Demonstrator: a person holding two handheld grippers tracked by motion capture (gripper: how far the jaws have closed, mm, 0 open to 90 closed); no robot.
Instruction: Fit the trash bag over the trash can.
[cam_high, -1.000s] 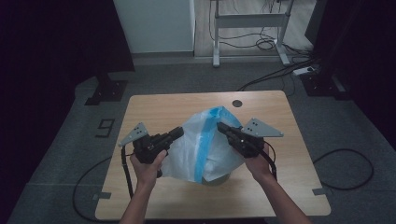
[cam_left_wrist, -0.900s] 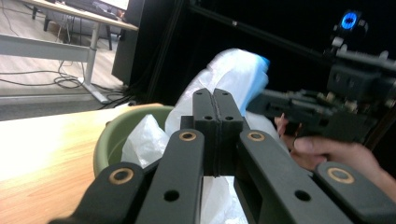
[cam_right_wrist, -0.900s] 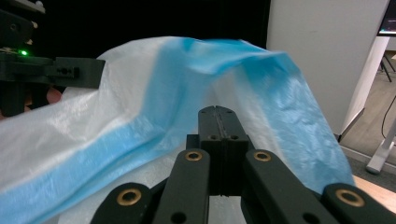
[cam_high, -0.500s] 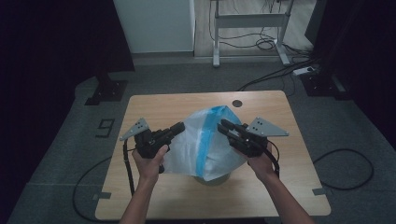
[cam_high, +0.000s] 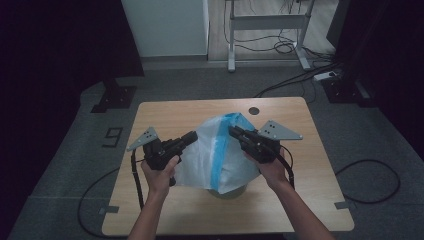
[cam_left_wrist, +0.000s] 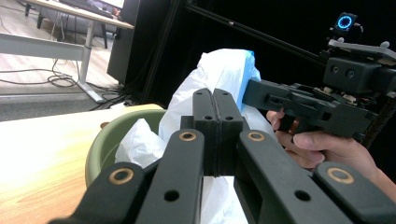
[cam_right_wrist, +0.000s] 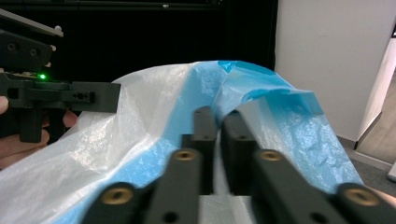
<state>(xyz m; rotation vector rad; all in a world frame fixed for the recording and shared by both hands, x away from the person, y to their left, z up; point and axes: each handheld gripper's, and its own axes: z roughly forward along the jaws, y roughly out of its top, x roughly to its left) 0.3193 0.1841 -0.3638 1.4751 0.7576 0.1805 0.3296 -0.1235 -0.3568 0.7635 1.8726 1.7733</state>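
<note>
At the near edge of the wooden table (cam_high: 165, 210), two forearms come in from the bottom of the high view, each hand holding a gripper. Just beyond them a green bowl (cam_left_wrist: 100, 149) stands on the table, with a white plastic bag with a blue band (cam_high: 220, 150) rising out of it and draped over it like a tent.

The left gripper (cam_high: 189, 138) meets the bag's left side. In the left gripper view its jaws are pressed together with no gap between the pads, and white film lies directly around and behind them; whether a fold is caught in the seam cannot be told.

The right gripper (cam_high: 233, 132) is at the bag's upper right, beside the blue band. Its jaws have just been closing. In the right gripper view a narrow slit remains between the two pads, with the blue edge of the bag lying right at their tips; whether they pinch the film cannot be made out, so they read as drawn together.

Farther off, a small dark round hole (cam_high: 254, 110) sits in the tabletop near its far edge. Beyond the table lie grey floor, cables (cam_high: 290, 80) and the legs of a white desk frame (cam_high: 265, 22).
</note>
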